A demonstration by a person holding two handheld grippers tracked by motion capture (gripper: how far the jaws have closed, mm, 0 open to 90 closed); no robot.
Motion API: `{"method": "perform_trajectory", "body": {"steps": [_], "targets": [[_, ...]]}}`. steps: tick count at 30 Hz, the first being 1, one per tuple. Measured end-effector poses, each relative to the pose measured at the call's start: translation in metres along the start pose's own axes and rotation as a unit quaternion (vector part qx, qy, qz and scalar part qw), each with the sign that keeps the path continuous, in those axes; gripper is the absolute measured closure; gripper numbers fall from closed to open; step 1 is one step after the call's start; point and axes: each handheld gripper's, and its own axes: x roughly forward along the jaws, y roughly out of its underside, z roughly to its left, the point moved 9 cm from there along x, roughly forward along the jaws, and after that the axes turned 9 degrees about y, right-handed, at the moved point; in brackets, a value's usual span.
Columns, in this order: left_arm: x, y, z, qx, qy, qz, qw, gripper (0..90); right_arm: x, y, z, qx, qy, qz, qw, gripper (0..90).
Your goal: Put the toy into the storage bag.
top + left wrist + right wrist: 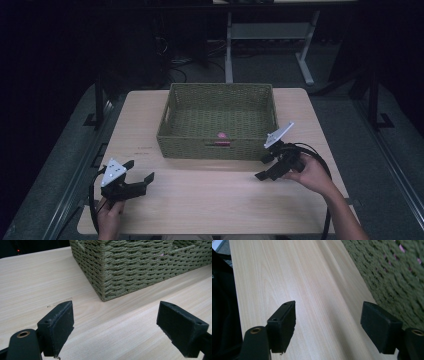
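A green woven basket stands at the middle back of the light wooden table. A small pink thing lies inside it, against the near wall. My left gripper rests over the table's near left part, open, with nothing between its jaws; in its own view the left gripper faces the basket's near corner. My right gripper hovers beside the basket's near right corner, open and empty. In its own view the right gripper looks along bare wood with the basket wall to one side.
The table's edges drop to a dark floor on all sides. A white desk frame and cables stand behind the table. Black cables trail from both grippers toward the near edge.
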Motion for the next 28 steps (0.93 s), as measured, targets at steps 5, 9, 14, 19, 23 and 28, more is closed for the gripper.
{"method": "perform_trajectory", "body": {"steps": [5,9,14,19,23,28], "targets": [[0.000,0.000,0.000,-0.001,0.000,0.000,1.0000,13.8,0.001,0.008,0.000,0.010,0.000,-0.001,0.9999,28.0],[0.000,0.000,0.000,0.000,-0.001,0.000,1.0000,13.8,0.001,0.015,0.000,0.017,0.001,-0.002,0.9998,27.9],[0.000,0.000,-0.001,0.000,0.000,0.000,1.0000,13.8,0.002,0.024,0.000,0.024,0.004,-0.002,0.9997,27.9],[0.001,0.000,-0.001,0.000,0.002,0.000,1.0000,13.8,0.002,0.032,0.001,0.030,0.005,0.004,0.9995,27.4],[0.001,0.000,-0.002,0.002,0.005,0.003,1.0000,13.9,0.001,0.036,0.004,0.032,0.007,-0.001,0.9995,27.4],[0.003,0.000,-0.003,0.002,0.006,0.005,1.0000,13.8,-0.001,0.041,0.010,0.030,0.019,-0.005,0.9994,25.8]]}}
